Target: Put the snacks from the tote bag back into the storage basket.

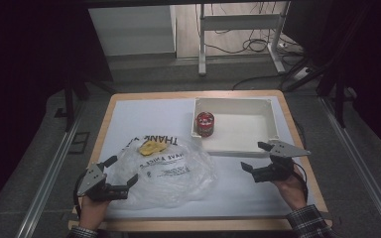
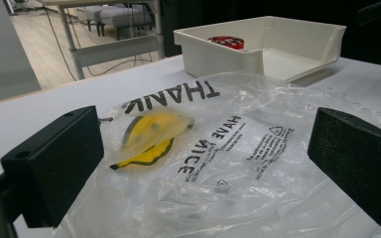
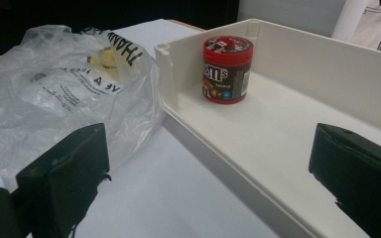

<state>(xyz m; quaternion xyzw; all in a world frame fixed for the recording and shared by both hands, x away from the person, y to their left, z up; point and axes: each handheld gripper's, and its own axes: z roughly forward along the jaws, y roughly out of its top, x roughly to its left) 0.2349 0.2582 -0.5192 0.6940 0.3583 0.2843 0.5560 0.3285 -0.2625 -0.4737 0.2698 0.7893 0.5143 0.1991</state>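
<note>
A crumpled clear plastic bag (image 1: 176,171) printed with black "THANK" lettering lies on the white tabletop, left of centre. Inside it, near its far edge, sits a yellow item (image 1: 151,147). My left gripper (image 1: 124,169) is open at the bag's near-left edge, and its jaws straddle the bag (image 2: 238,163) with the yellow item (image 2: 151,134) ahead. A white tray (image 1: 274,121) stands at the back right. In the tray's left part stands a red-lidded brown candy canister (image 1: 205,123). My right gripper (image 1: 253,155) is open and empty just before the tray's open front, facing the canister (image 3: 226,69).
The tray (image 3: 287,124) has three walls and an open near side. The wooden table edge (image 1: 297,134) runs close to the tray's right. Beyond the table stand a white desk frame (image 1: 202,44) and floor cables (image 1: 258,44). Metal rails (image 1: 49,168) flank the table.
</note>
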